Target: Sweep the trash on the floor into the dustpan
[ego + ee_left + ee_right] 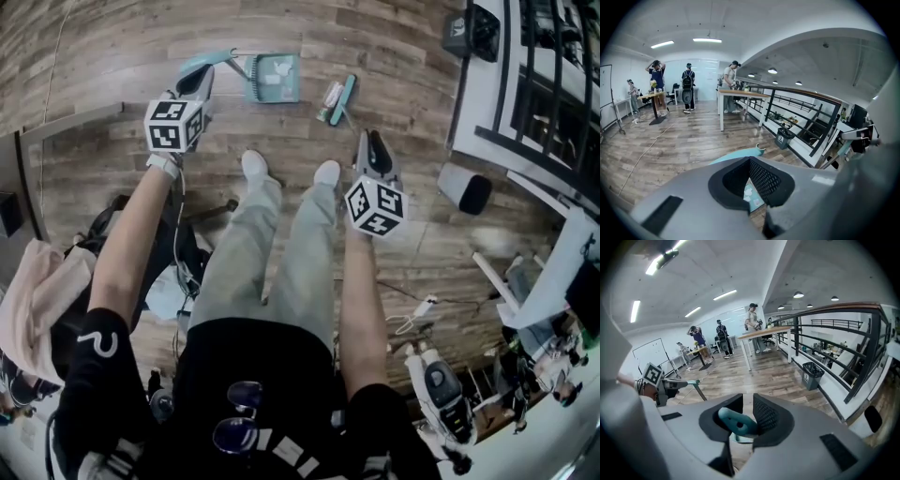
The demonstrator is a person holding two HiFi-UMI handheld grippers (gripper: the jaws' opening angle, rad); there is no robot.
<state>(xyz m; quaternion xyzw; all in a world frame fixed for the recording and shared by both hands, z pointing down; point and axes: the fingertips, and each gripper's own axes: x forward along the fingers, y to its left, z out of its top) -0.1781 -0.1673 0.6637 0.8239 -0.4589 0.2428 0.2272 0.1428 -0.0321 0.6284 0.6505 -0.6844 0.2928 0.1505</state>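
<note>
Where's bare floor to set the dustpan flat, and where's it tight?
Bare floor left of the dustpan, out to the picture's edge, and between the brush and the white railing ledge. Tight between dustpan and brush, with the shoes just behind; a power strip and gear crowd the floor on the person's right.

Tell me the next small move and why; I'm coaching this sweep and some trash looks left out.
Probably sweep the brush in the right gripper a short stroke towards the dustpan, which the left gripper holds. A crumpled piece of trash lies on the floor beside the brush, apart from the pan, which already holds white scraps.
</note>
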